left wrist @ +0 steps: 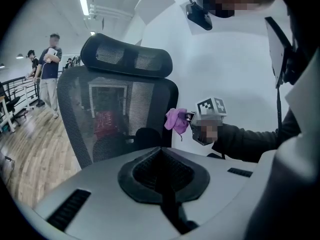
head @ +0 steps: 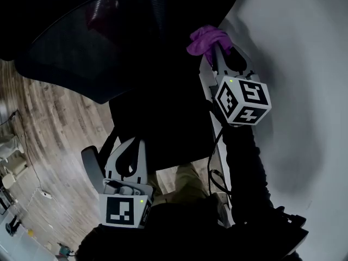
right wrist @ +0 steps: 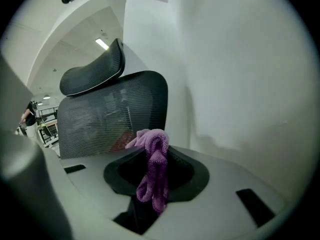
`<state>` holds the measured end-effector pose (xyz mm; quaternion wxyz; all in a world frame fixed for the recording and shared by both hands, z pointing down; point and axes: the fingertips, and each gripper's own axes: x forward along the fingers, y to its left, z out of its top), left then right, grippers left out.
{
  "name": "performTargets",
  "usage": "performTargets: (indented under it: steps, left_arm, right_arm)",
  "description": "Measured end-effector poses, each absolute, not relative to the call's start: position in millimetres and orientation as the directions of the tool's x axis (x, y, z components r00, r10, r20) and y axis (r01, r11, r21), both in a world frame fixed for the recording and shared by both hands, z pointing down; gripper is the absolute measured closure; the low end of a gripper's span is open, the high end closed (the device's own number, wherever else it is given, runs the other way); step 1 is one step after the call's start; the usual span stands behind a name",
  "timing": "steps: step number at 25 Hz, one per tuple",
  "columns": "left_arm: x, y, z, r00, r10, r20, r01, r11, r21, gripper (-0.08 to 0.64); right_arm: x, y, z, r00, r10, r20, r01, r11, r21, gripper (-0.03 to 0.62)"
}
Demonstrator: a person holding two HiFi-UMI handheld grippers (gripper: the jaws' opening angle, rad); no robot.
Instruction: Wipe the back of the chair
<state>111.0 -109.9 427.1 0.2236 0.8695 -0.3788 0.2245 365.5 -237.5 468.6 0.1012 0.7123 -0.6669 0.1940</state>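
A black mesh office chair back (left wrist: 115,119) with a headrest (left wrist: 127,56) stands upright in front of me; it also fills the top of the head view as the chair back (head: 109,42). My right gripper (head: 213,49) is shut on a purple cloth (head: 208,38), held at the chair back's right edge; I cannot tell whether it touches. The cloth (right wrist: 153,170) hangs bunched from the right gripper (right wrist: 155,156), with the chair back (right wrist: 110,114) just beyond. The cloth (left wrist: 176,120) shows beside the frame edge. My left gripper (head: 126,157) hangs low, shut and holding nothing (left wrist: 161,159).
A white wall (head: 304,64) runs close along the right of the chair. Wooden floor (head: 54,124) spreads to the left, with a cable on it. Two people (left wrist: 49,69) stand far off at the left by a railing.
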Motion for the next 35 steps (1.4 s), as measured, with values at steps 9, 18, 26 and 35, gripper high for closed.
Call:
performTargets:
  steps: [9,18,26,35]
  left_arm:
    - [141.8,-85.8,439.6,0.650,-0.478,0.591,-0.719,-0.638,0.275,0.551]
    - [143.3,-72.1,459.6,0.652,-0.442,0.616,-0.707,-0.648,0.283,0.551]
    - [110.5,-70.5,478.3,0.613,-0.448,0.651,-0.743,-0.607,0.282,0.551]
    - [53.0,-85.2,482.2,0.576,-0.518,0.632,-0.785,-0.567,0.250,0.551]
  right_arm:
    - [412.0,-196.1,477.5,0.138,-0.891,0.432,-0.977,-0.193,-0.086,0.497]
    - [419.3,-170.0,507.9,0.170,-0.867,0.468,-0.968,-0.235,-0.083,0.497]
    - [376.8,-180.3,538.7,0.119,-0.856,0.502,-0.976,-0.194,-0.099,0.497]
    - [288.1,-203.7,560.4,-0.009,-0.867,0.498,-0.988,-0.070,-0.139,0.497]
